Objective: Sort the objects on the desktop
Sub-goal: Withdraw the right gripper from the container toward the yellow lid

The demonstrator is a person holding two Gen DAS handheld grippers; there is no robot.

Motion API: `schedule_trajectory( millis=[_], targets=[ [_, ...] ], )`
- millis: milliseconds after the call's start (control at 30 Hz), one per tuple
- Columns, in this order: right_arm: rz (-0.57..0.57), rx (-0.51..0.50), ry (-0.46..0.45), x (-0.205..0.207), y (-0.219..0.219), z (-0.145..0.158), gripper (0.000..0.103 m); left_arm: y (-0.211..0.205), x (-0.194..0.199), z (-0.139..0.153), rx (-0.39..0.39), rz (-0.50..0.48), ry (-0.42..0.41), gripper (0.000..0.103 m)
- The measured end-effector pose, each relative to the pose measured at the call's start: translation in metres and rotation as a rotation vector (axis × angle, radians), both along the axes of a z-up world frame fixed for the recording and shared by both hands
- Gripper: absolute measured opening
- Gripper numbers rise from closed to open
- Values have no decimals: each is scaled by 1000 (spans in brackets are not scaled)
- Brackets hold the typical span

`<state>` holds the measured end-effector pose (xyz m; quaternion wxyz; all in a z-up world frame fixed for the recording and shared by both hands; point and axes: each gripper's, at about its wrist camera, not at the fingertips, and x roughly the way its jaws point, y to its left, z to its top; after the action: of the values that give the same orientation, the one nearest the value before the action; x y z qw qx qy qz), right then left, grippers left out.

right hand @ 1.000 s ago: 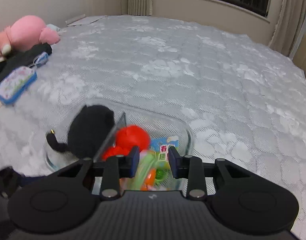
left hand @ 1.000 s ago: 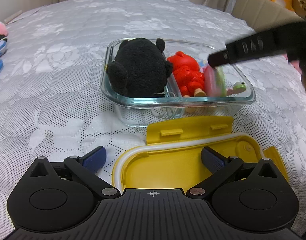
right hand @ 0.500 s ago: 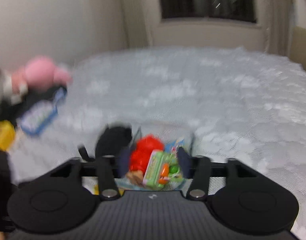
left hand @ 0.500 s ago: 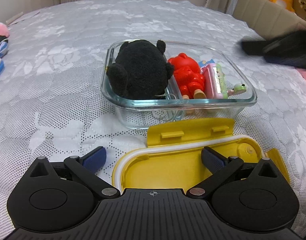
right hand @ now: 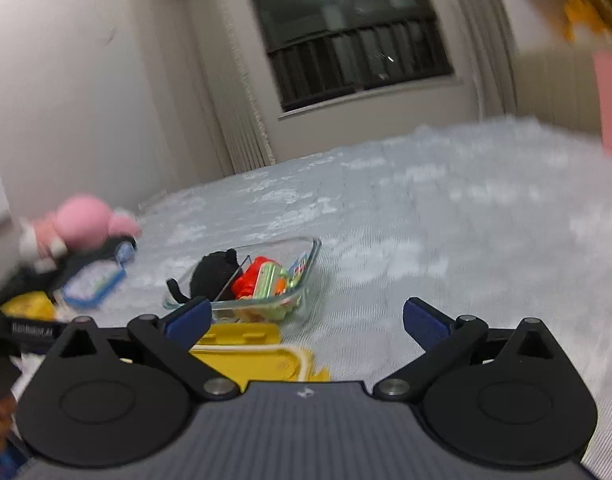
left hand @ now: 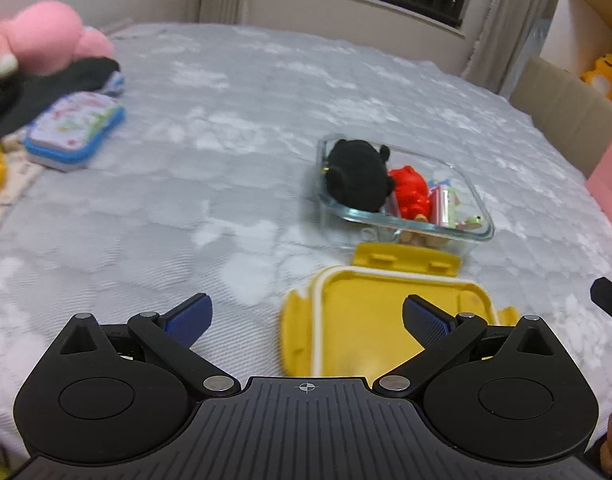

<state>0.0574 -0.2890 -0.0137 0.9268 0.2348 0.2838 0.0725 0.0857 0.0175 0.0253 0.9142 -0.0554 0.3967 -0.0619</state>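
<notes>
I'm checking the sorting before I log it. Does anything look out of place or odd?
Only one thing: the yellow lid lies upside down on the bed beside the glass container, which stands uncovered. The toys sit tidily inside; nothing looks spilled or damaged. Both grippers are open and empty.

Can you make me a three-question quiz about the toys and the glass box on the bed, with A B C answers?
1. Where is the black plush toy?
A. On the yellow lid
B. Inside the glass container
C. Beside the pink plush toy

2. What colour is the lid lying in front of the glass container?
A. Yellow
B. Green
C. White

3. How are the two grippers?
A. Both shut on toys
B. One open, one shut
C. Both open and holding nothing

Answers:
1 B: the black plush toy sits within the glass walls, next to the red toy.
2 A: the lid is yellow with a white rim.
3 C: the left gripper and the right gripper each show fingers spread wide, nothing between them.
</notes>
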Motion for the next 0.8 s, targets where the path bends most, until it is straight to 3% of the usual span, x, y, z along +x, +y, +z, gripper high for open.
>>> schedule_trajectory(
  millis=[233,367,667,800],
  targets=[
    [-80,150,-15,-50,-30,-17,103,-22,-12,-17,32,-41,107,103],
    [-60,105,50,-56,-20,-30,103,-44,-23,-23,104,-101,108,103],
    [-3,32,28,-66,-1,-48,103,-65,-34,-26,209,-146,56,103],
    [4,-56,24,-62,14,-47,103,-68,-35,-27,238,-160,58,103]
  ],
)
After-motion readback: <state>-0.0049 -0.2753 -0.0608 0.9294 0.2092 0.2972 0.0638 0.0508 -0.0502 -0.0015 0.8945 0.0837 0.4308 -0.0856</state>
